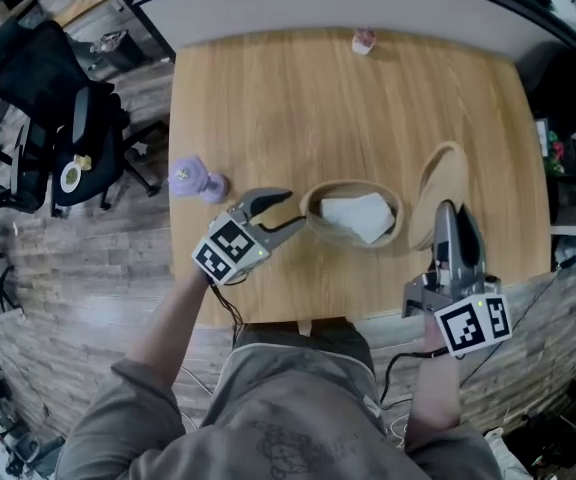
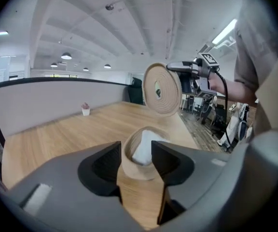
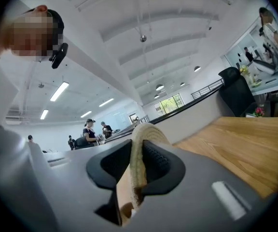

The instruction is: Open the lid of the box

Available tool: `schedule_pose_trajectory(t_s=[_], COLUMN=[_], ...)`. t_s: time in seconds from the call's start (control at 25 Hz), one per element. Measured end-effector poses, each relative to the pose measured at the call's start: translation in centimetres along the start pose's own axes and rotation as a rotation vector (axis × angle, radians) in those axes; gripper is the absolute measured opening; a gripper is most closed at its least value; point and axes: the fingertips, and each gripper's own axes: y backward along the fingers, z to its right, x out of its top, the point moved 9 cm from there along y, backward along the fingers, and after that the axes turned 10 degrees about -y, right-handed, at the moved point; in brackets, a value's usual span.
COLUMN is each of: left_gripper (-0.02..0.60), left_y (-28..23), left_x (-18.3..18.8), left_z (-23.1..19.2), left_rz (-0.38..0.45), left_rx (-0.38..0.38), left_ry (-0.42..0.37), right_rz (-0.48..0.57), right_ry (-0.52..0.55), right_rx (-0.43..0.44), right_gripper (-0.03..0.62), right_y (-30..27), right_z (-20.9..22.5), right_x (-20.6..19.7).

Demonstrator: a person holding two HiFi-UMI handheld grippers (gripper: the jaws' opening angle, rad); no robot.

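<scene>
Lid is already off the box. My right gripper has it pinched by the edge, jaws narrow on the woven rim. It holds the lid up on edge, just right of the box and over the near right part of the bench. From my left gripper view the lid hangs in the air, clear of the box.

The box itself sits open in the middle of the near half of the bench, with something white lying inside, paper or cloth, I cannot tell which. My left gripper is at the box's left side with its jaws partly apart. The near rim of the box shows in the gap between them, but the pads do not press on it, so this gripper holds nothing.

I judge the main step done: the box stands uncovered. What is left, as I see it, is putting the lid down on the free bench to the right, and perhaps taking my left gripper away.

A small purple thing stands to the left of my left gripper, and a little pot sits at the far edge, both well out of the way.
</scene>
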Motion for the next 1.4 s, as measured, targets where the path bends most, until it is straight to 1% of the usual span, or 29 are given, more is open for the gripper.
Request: schedule_pose_trajectory(t_s=[0.08, 0.16, 0.2, 0.28, 0.4, 0.48, 0.56, 0.64, 0.72, 0.84, 0.92, 1.0, 1.08, 1.2, 1.24, 1.4], left_gripper=[0.193, 0.178, 0.161, 0.147, 0.075, 0.071, 0.069, 0.069, 0.069, 0.055, 0.044, 0.044, 0.043, 0.014, 0.000, 0.000], left_y=[1.5, 3.2, 4.0, 5.6, 8.1, 9.8, 11.3, 12.6, 13.8, 15.7, 16.4, 16.8, 17.3, 18.3, 18.5, 19.1], left_x=[2.5, 5.0, 6.2, 8.6, 11.8, 13.7, 15.6, 17.0, 18.1, 19.6, 20.4, 20.6, 20.4, 19.9, 19.7, 19.6], left_z=[0.2, 0.5, 0.6, 0.9, 1.0, 1.0, 1.1, 1.5, 1.9, 2.8, 3.0, 3.4, 3.9, 4.1, 4.0, 4.3], left_rz=[0.054, 0.094, 0.111, 0.148, 0.221, 0.257, 0.269, 0.244, 0.221, 0.232, 0.234, 0.230, 0.234, 0.261, 0.269, 0.252], left_rx=[0.022, 0.053, 0.072, 0.119, 0.203, 0.244, 0.278, 0.312, 0.347, 0.401, 0.419, 0.429, 0.444, 0.469, 0.473, 0.474], left_ry=[-0.008, -0.032, -0.046, -0.063, -0.056, -0.062, -0.089, -0.115, -0.142, -0.140, -0.171, -0.180, -0.162, -0.072, -0.060, -0.064], right_rz=[0.024, 0.048, 0.060, 0.084, 0.113, 0.122, 0.129, 0.132, 0.134, 0.123, 0.108, 0.092, 0.077, 0.058, 0.052, 0.013], right_ry=[-0.027, -0.037, -0.033, -0.016, 0.007, 0.030, 0.059, 0.090, 0.111, 0.136, 0.148, 0.159, 0.185, 0.239, 0.244, 0.240], right_rx=[0.053, 0.108, 0.132, 0.167, 0.215, 0.248, 0.269, 0.287, 0.305, 0.330, 0.341, 0.349, 0.361, 0.365, 0.360, 0.349], right_gripper=[0.081, 0.081, 0.081, 0.081, 0.081, 0.081, 0.081, 0.081, 0.081, 0.081, 0.081, 0.081, 0.081, 0.081, 0.081, 0.081], right_y=[0.5, 1.1, 1.4, 2.1, 2.9, 3.0, 3.1, 3.2, 3.6, 4.2, 4.4, 4.6, 4.8, 5.2, 5.2, 5.3], right_z=[-1.9, -4.0, -5.0, -6.7, -8.9, -10.5, -11.8, -13.0, -14.1, -15.3, -15.6, -15.7, -15.9, -16.2, -16.3, -16.0], right_x=[1.7, 3.4, 4.3, 5.8, 7.7, 8.7, 9.3, 9.6, 9.8, 10.3, 10.7, 10.7, 10.4, 10.1, 9.9, 9.5])
